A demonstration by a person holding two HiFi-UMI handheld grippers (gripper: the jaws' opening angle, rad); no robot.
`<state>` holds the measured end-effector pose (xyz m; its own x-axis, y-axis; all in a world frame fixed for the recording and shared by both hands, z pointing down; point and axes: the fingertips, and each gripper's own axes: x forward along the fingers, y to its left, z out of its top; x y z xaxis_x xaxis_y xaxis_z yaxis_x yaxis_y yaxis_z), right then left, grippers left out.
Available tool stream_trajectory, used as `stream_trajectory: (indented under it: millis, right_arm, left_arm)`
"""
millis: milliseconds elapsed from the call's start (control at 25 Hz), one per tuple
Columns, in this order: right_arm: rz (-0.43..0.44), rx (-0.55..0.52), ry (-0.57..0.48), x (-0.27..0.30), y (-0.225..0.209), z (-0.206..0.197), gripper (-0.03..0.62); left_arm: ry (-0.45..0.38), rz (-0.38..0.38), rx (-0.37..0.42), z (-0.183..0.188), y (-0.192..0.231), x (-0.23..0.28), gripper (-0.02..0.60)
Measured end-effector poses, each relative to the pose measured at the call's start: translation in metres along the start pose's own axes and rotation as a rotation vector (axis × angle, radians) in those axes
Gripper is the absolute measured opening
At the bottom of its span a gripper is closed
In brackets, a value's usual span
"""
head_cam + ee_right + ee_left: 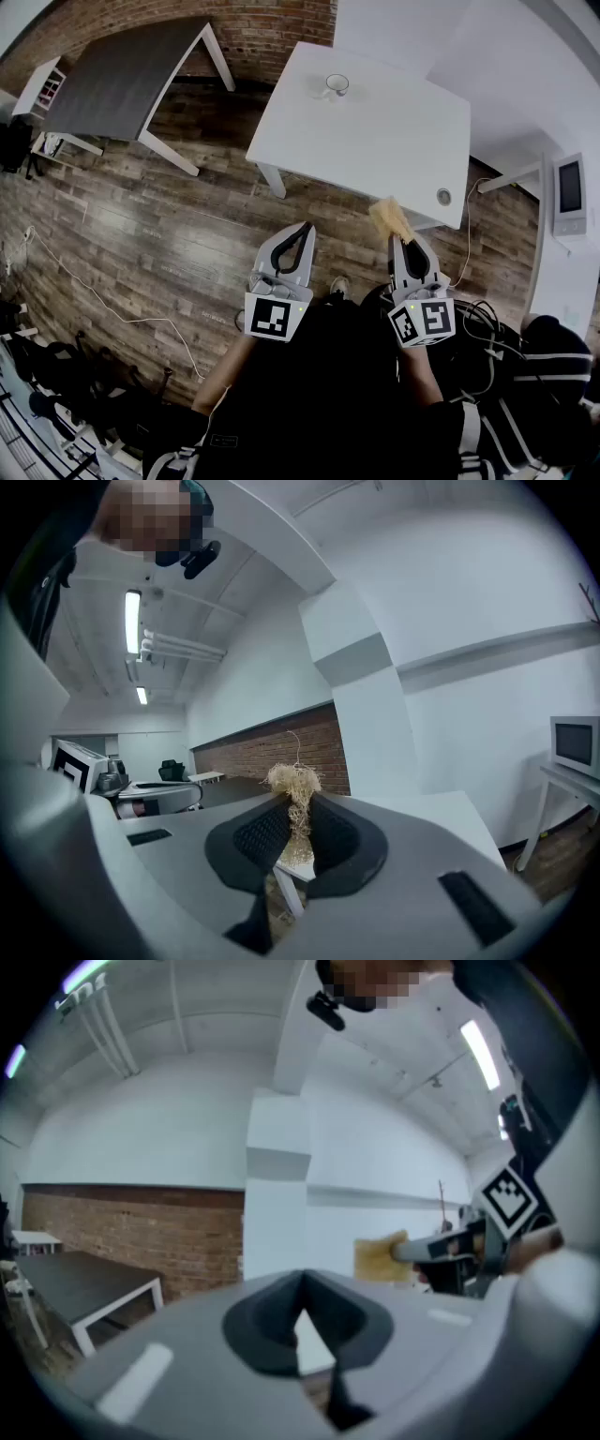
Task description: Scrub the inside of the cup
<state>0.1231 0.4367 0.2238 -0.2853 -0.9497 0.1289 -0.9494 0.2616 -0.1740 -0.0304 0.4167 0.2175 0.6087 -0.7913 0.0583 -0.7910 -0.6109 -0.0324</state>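
Clamping a fibrous scrubber (389,218) in the right gripper (404,244), holding the left gripper (303,231) closed and empty, standing well apart from the far cup (336,86), not yet scrubbing.

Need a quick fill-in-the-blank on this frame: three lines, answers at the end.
1. The scrubber is clamped between the jaws of the ____ gripper.
2. The left gripper is shut and holds ____.
3. The cup stands on the ____ table, well ahead of the right gripper.
Missing words: right; nothing; white.
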Motion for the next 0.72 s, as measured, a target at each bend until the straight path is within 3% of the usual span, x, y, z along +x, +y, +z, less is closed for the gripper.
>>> stream_trajectory:
  millis: [720]
  right_arm:
    - [-0.016,0.008,-0.037,0.009,0.023,0.006,0.035]
  left_arm:
    - [0.000,-0.018,-0.014,-0.003,0.023,-0.014,0.004]
